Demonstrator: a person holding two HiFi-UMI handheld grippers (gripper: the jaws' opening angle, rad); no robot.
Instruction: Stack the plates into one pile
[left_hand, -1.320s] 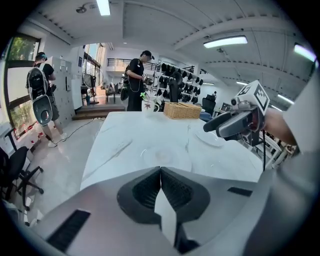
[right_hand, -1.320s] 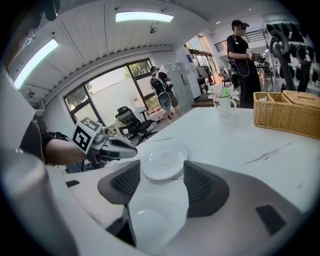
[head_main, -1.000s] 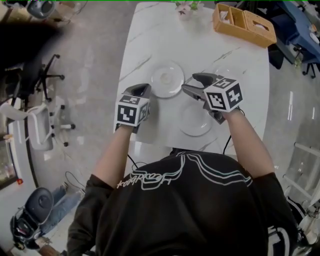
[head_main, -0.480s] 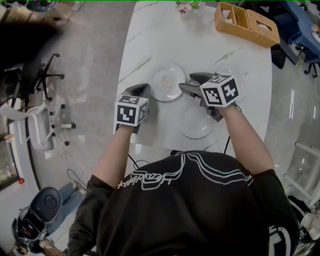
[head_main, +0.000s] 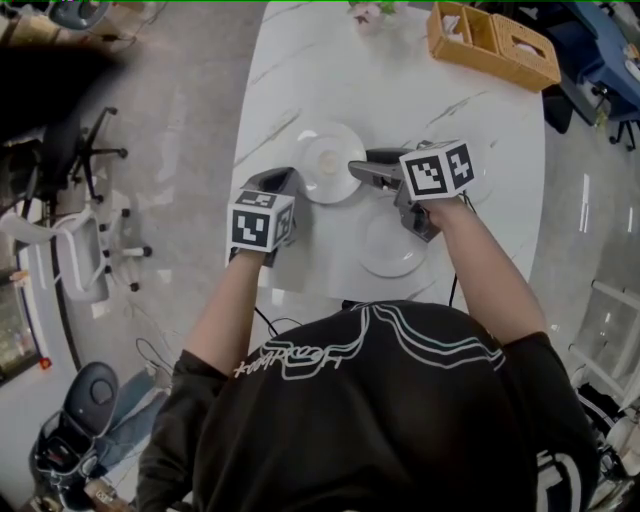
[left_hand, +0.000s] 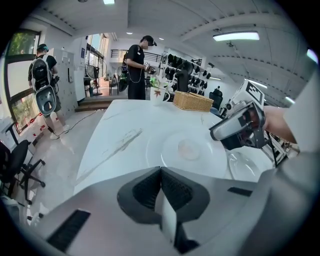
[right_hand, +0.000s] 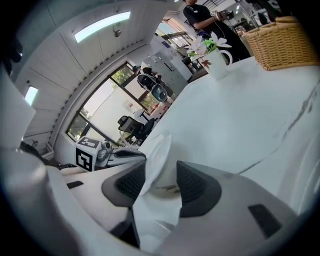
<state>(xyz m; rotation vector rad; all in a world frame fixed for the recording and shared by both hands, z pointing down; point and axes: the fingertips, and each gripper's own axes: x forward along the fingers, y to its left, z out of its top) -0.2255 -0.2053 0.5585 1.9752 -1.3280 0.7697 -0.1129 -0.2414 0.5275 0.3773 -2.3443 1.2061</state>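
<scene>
Two white plates lie on the marble table (head_main: 400, 90). The far plate (head_main: 328, 160) (left_hand: 187, 148) is by my left gripper's tip; the near plate (head_main: 388, 245) (left_hand: 246, 163) lies under my right forearm. My right gripper (head_main: 362, 166) (left_hand: 225, 131) reaches the far plate from the right. Its jaws have just been closing with that plate's rim (right_hand: 156, 152) between them. The rim leans on one pad, and a gap shows at the other. My left gripper (head_main: 283, 181) (left_hand: 161, 171) rests shut and empty just left of the far plate.
A wicker basket (head_main: 492, 45) (left_hand: 192, 101) (right_hand: 282, 42) and a flower vase (head_main: 368, 12) (right_hand: 217, 57) stand at the table's far end. Office chairs (head_main: 80, 150) stand on the floor to the left. People stand far off in the room.
My right gripper has slid left to the far plate's edge, rolled, and narrowed its jaws around the rim. The left gripper has kept still.
</scene>
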